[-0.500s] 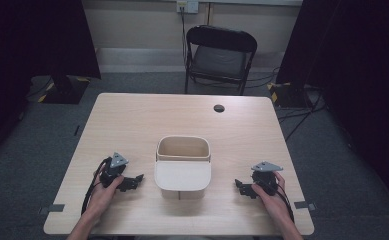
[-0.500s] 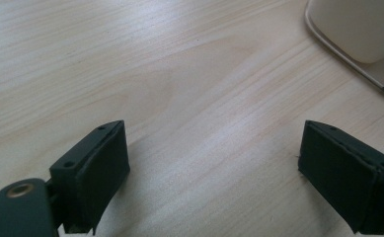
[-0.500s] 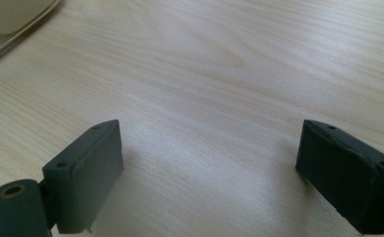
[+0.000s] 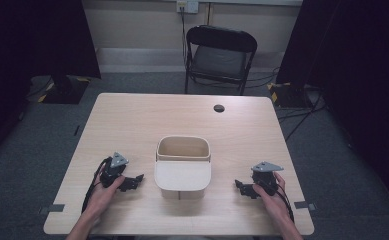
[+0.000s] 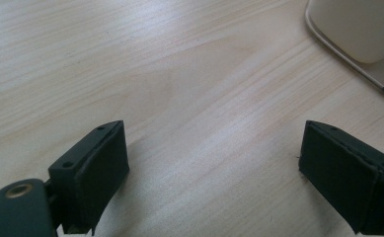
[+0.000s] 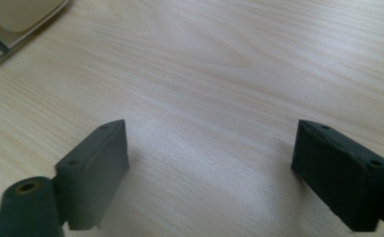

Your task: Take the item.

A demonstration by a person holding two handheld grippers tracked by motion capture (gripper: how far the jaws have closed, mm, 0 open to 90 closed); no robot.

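The left hand-held gripper [image 4: 132, 181] rests low on the tabletop [image 4: 132, 125] just to the left of the beige bin [image 4: 183, 167], its jaws pointing toward the bin's near left corner. Its jaws stand wide apart with only bare wood between them, and it has hold of nothing. In the left gripper view, the bin's rounded lower corner [image 5: 357, 29] sits beyond the right-hand jaw, apart from it.

The right hand-held gripper [image 4: 244, 187] lies on the other side of the bin, a little farther from it than the left one, jaws aimed at the bin's near right corner. These jaws are also spread wide and grip nothing. In the right gripper view, a corner of the bin [image 6: 17, 15] lies past the left-hand jaw, well clear of it.

The bin stands upright between the two grippers, open at the top, touched by neither. Its near part is covered by a flat pale panel; the far part is open. A small dark round hole [image 4: 219, 108] sits in the tabletop beyond the bin, and a black folding chair [image 4: 219, 57] stands behind the table, farther off than the bin.
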